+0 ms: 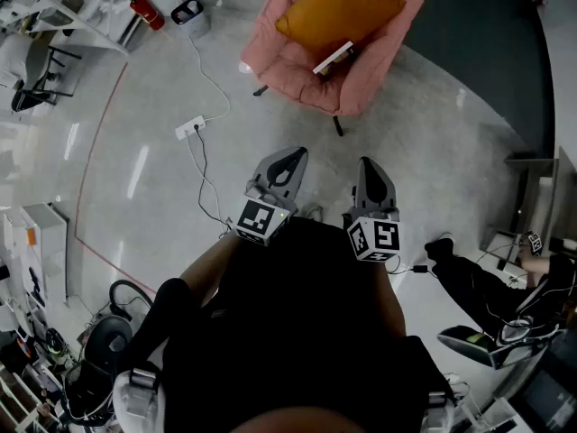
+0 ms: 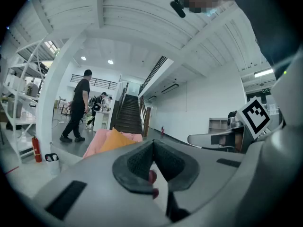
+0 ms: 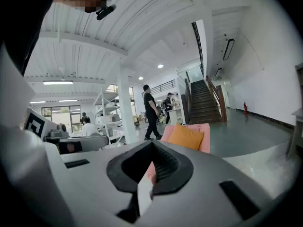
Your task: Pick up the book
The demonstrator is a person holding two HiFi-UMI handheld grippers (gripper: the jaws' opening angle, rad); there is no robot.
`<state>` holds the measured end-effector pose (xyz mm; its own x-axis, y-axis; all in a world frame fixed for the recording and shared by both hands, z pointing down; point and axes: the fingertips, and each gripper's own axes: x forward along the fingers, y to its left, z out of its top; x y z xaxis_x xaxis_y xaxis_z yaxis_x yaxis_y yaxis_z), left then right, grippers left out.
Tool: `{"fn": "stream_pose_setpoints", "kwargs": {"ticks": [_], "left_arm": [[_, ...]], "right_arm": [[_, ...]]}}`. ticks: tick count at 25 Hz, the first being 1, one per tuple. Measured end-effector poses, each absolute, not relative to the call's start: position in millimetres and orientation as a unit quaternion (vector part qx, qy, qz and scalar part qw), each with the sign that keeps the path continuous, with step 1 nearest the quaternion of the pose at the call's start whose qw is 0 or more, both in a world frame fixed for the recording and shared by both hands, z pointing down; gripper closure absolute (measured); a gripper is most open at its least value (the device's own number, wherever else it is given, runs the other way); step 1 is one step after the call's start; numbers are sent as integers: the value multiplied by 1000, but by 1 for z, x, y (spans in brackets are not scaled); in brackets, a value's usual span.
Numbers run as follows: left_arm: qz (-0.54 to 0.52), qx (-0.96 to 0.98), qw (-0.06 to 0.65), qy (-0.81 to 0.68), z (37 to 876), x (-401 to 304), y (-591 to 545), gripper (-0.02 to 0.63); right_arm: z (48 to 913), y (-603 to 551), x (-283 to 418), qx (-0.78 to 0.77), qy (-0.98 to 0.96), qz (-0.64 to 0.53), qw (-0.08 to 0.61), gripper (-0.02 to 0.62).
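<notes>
The book (image 1: pixel 333 59), thin with a pale cover, lies on the seat of a pink armchair (image 1: pixel 297 70) next to an orange cushion (image 1: pixel 338 7), at the top of the head view. Both grippers are held close to my body, well short of the chair. My left gripper (image 1: pixel 287 165) and right gripper (image 1: pixel 372 177) point toward it, each with jaws shut and nothing between them. In the left gripper view the left gripper (image 2: pixel 153 143) has the armchair (image 2: pixel 97 143) and cushion (image 2: pixel 116 140) far ahead. The right gripper (image 3: pixel 152 144) faces the cushion (image 3: pixel 184 136). The book is hidden in both gripper views.
A white power strip (image 1: pixel 189 127) with a trailing cable lies on the pale floor between me and the chair. A red fire extinguisher (image 1: pixel 147 13) stands at the top left. A person (image 2: pixel 78 105) walks beyond the chair near a staircase (image 2: pixel 128 115). Desks and gear (image 1: pixel 487 341) crowd the right.
</notes>
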<state>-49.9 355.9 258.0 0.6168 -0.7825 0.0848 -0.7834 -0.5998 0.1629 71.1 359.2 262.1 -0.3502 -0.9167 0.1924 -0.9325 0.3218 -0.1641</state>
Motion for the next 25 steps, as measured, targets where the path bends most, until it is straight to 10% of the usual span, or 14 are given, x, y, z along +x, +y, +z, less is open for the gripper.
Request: {"fn": "stream_pose_setpoints", "kwargs": {"ticks": [25], "left_arm": [[3,913,106,-393,267,-114,355,598]], "right_arm": [[267,345,11,598,-789,140,21,594]]}}
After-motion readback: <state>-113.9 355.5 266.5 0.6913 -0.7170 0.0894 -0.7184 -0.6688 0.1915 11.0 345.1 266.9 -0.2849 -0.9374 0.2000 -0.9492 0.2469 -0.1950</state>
